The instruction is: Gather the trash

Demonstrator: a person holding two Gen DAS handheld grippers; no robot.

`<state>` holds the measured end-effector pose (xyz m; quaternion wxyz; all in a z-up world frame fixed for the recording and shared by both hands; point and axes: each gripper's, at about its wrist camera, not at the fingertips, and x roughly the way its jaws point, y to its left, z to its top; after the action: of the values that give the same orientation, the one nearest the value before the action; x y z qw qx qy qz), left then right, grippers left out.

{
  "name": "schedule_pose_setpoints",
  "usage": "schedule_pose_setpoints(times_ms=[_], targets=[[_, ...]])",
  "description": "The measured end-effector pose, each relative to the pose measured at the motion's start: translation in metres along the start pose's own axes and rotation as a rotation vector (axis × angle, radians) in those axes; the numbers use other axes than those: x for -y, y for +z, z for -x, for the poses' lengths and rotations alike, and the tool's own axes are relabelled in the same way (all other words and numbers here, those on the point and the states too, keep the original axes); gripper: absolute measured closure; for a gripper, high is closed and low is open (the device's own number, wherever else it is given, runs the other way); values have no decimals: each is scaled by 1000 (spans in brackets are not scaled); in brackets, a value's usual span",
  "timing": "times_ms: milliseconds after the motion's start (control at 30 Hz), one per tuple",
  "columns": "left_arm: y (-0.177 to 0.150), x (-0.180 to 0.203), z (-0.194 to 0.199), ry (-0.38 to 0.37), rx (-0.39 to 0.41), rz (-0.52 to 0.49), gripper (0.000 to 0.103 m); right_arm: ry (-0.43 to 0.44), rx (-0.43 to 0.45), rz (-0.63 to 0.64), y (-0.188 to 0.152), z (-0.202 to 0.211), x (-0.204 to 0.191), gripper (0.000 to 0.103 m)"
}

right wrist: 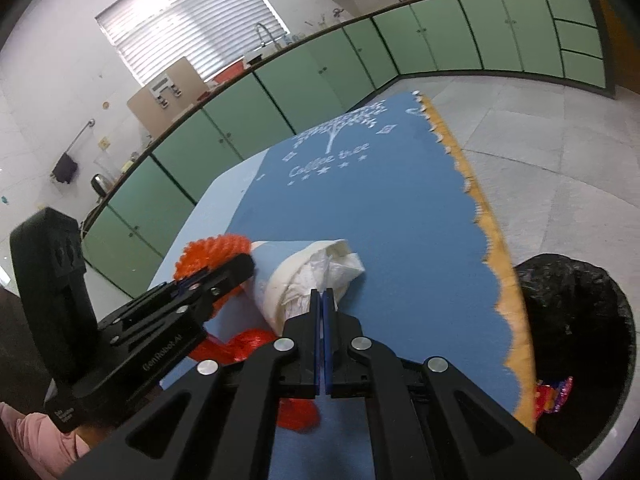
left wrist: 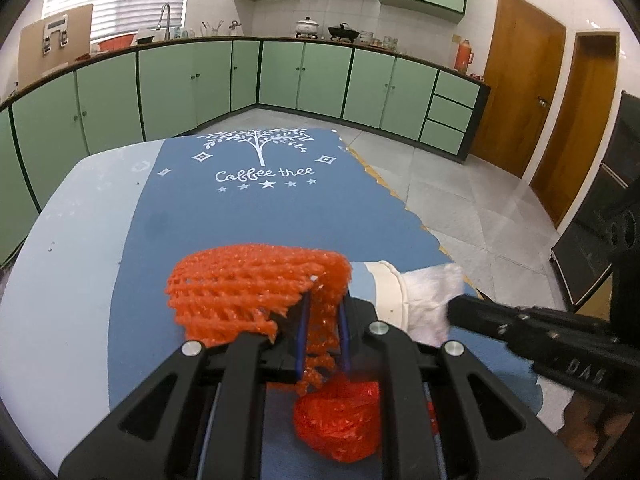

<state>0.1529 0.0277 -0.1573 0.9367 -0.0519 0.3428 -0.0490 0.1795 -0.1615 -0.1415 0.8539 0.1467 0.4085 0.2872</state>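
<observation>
My left gripper [left wrist: 324,312] is shut on a strand of the orange foam net [left wrist: 256,284], which bulges out to the left above the blue mat [left wrist: 260,216]. A crumpled red plastic scrap [left wrist: 340,420] lies under its fingers. A paper cup [right wrist: 276,276] lies on its side on the mat, stuffed with white tissue [right wrist: 336,268]. My right gripper [right wrist: 322,296] is shut, its tips pinching a fold of that tissue at the cup's mouth. From the right wrist, the left gripper [right wrist: 240,264] and the net [right wrist: 212,252] show just left of the cup.
A bin lined with a black bag [right wrist: 576,320] stands on the floor past the table's right edge, a shiny wrapper [right wrist: 552,394] at its rim. The mat's torn edge [right wrist: 480,216] runs along that side. Green cabinets [left wrist: 280,76] line the far walls. A pink sleeve [right wrist: 32,440] shows low left.
</observation>
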Motion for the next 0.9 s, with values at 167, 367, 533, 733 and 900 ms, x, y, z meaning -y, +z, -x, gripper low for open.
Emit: schedule_pose_setpoints(times_ms=[167,367,533,733,900], targets=[[3,1,2,-2,-1,5,90,-27,33,-19,3,22,11,102],[8,-9,24,-8,39,28,90,-40,88,-39,7,52,20,102],[1,-31,44,29,45,59,90,-47,129,-38,10,73,24,102],[-10,-48,51,88,38,84,52,-52,122,-50,4,71,27,102],[-12,-54,38,137,15,85,40,-71,112,-71,0,70,36,102]])
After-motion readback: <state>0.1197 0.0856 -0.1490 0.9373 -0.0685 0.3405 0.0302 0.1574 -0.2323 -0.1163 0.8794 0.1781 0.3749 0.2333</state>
